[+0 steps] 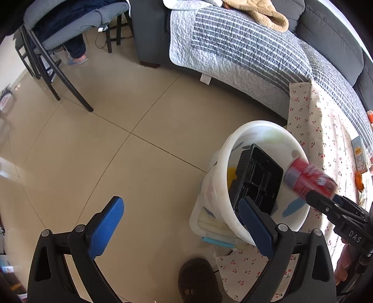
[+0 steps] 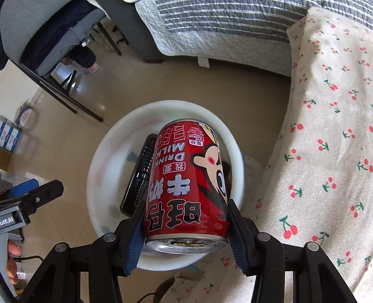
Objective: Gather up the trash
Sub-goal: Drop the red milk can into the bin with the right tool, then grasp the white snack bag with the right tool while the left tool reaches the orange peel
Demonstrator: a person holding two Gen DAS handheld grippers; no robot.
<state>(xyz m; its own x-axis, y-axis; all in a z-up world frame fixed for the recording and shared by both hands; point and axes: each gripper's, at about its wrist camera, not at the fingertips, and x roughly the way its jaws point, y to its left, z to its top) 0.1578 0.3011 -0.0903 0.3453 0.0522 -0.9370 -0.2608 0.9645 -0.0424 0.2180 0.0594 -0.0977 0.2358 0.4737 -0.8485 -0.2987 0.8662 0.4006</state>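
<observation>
A black plastic tray (image 1: pixel 256 181) already lies in my white plastic bucket (image 2: pixel 105 163); my right tongs (image 2: pixel 185 219) clamp a red milk-drink can (image 2: pixel 186 181) above it, my left tongs (image 1: pixel 179 226) gape empty.

Red can (image 2: pixel 186 184) reading "DRINK MILK", "103kcal", gripper body (image 1: pixel 352 233) marked perhaps "DAS"

Pretty clearly somebody's living room. Out ahead of the jaws there's a dark grey fabric sofa (image 1: pixel 331 35) with a grey-and-white striped quilted throw (image 1: pixel 233 46) draped over it, plus a tan fleece blanket (image 1: pixel 263 14) bunched on top. Off to the left of the jaws a black metal-legged chair with a grey padded cushion (image 1: pixel 67 23) stands on a glossy beige tiled floor (image 1: pixel 105 149). To the right hangs a cream cherry-print tablecloth (image 2: pixel 326 139).
</observation>
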